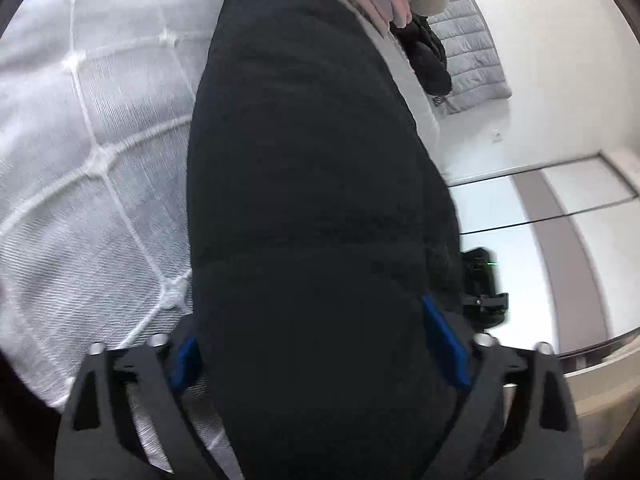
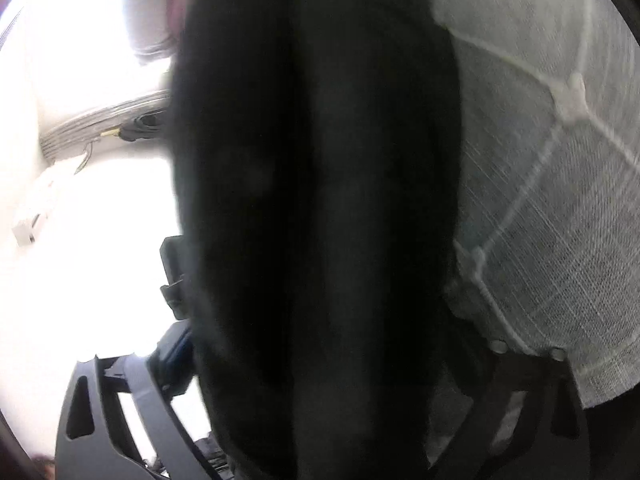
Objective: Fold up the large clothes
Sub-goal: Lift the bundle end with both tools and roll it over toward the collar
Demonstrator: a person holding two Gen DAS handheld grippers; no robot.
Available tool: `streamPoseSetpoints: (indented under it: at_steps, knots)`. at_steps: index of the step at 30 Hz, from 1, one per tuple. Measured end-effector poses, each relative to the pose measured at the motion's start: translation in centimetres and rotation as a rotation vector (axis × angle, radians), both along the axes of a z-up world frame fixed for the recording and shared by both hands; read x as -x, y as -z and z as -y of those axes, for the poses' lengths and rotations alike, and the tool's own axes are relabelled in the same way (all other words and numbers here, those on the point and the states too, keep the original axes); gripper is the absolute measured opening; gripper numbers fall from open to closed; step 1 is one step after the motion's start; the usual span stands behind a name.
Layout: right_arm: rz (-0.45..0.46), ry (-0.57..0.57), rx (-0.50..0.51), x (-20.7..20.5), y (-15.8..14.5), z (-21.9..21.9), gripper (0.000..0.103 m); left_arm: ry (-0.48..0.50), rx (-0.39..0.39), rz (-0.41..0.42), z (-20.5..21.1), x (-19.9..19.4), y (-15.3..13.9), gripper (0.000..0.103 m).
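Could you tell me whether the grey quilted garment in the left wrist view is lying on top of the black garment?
No: the grey quilted garment lies apart, beyond the black garment, by the white wall.

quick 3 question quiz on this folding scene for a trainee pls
1. True or false: the thick black padded garment lies between the left gripper's blue pads.
2. What does the garment rest on? A) a wooden floor B) the white quilted mattress C) a metal rack
3. What lies at the far end of the mattress, against the wall, in the left wrist view?

Key
1. True
2. B
3. A grey quilted jacket, with a smaller black bundle in front of it.
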State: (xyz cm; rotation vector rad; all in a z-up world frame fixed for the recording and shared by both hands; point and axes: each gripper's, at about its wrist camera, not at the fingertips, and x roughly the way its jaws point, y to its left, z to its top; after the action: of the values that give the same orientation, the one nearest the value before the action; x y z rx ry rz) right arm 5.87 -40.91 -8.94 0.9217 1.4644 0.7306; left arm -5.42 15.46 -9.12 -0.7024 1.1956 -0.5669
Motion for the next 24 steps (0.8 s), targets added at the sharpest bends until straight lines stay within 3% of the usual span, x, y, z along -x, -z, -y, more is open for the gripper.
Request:
streamPoseSetpoints:
  at_steps: [2, 4, 9, 15, 19, 24]
  knots:
    - [0.056, 0.023, 0.009, 0.7, -1.5, 0.3, 0.052, -0.009, -0.08, 0.062, 0.5, 0.8, -1.3, 0.066]
    - [0.128, 0.039, 0.016, 1.5, -3.3, 0.5, 0.047, -0.01, -0.168, 0.131, 1.3, 1.4, -3.2, 0.058]
    - [0.302, 0.044, 0.028, 3.1, -7.3, 0.5, 0.045, 0.0, -0.359, 0.318, 3.5, 2.7, -8.3, 0.053]
    - [0.424, 0.064, -0.058, 3.6, -10.8, 0.8, 0.045, -0.023, -0.408, 0.484, 2.4, 2.2, -14.2, 0.053]
    - [0.484, 0.062, -0.081, 1.9, -13.2, -0.9, 0.045, -0.049, -0.39, 0.515, -0.6, 0.4, -17.1, 0.053]
    - [0.515, 0.038, -0.11, -1.1, -14.5, -5.4, 0.045, -0.099, -0.426, 0.551, -4.3, -3.2, -19.7, 0.053]
